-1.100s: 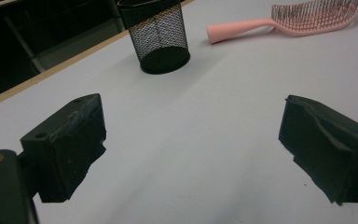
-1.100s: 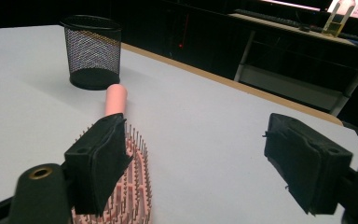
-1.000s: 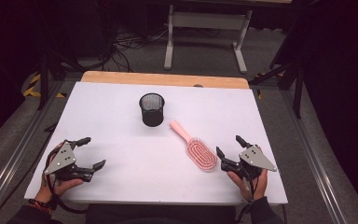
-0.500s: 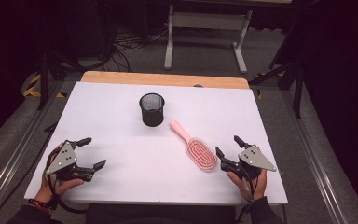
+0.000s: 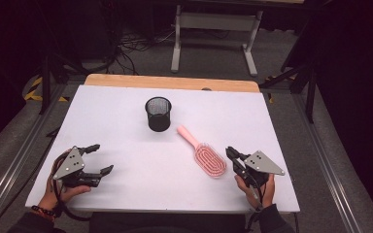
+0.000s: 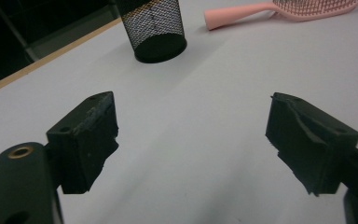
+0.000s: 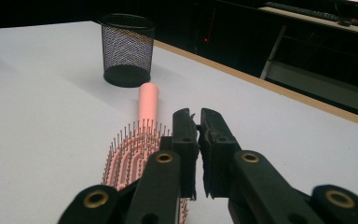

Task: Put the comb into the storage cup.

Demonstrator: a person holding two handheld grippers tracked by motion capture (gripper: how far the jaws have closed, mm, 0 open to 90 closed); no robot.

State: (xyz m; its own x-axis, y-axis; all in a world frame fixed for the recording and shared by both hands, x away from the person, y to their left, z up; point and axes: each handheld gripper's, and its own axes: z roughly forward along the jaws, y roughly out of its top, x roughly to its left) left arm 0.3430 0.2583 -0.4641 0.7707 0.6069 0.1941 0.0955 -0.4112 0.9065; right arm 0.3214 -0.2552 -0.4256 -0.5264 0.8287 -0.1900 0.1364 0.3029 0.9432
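- Across the last second almost nothing moved: the brush (image 5: 205,153) stayed flat on the white counter (image 5: 126,111), bristles up, handle pointing toward the mesh cup (image 5: 158,113), which stood upright and apart from it.
- The right gripper (image 5: 234,158) kept its place just beside the brush head, jaws closed together on nothing; in the right gripper view (image 7: 195,135) they sat over the bristles' near edge.
- The left gripper (image 5: 98,158) rested well apart at the counter's near left, jaws wide open and empty (image 6: 191,140).
- With no shift seen, the work seemed not yet begun; the right jaws would likely need to open before taking the brush.
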